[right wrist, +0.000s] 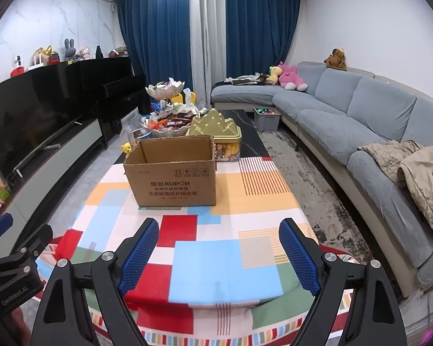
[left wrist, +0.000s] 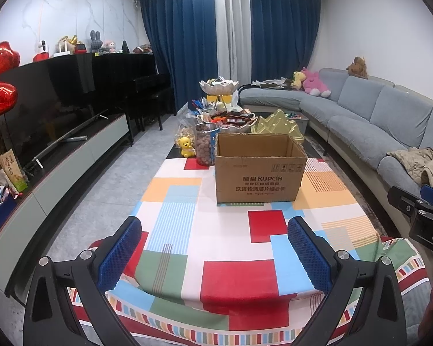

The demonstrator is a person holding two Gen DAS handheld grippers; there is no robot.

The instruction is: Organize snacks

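An open brown cardboard box [left wrist: 259, 170] [right wrist: 173, 173] stands on the table with the patchwork cloth [left wrist: 231, 245] [right wrist: 216, 259]. Behind it lie a bowl heaped with wrapped snacks [left wrist: 231, 119] [right wrist: 170, 124], a clear jar of brown balls [left wrist: 206, 144] and a gold tin [left wrist: 277, 124] [right wrist: 216, 132]. My left gripper [left wrist: 215, 225] hovers open over the near end of the cloth, nothing between its blue pads. My right gripper [right wrist: 219, 226] is open too, beside it and just as empty. Each gripper's body shows at the edge of the other's view.
A yellow bear figure [left wrist: 186, 145] sits left of the jar. A tiered dish [left wrist: 218, 86] stands at the far end. A TV bench [left wrist: 57, 158] runs along the left, a grey sofa [right wrist: 360, 121] with a jacket [right wrist: 418, 173] along the right, a grey bin [right wrist: 267, 118] on the floor.
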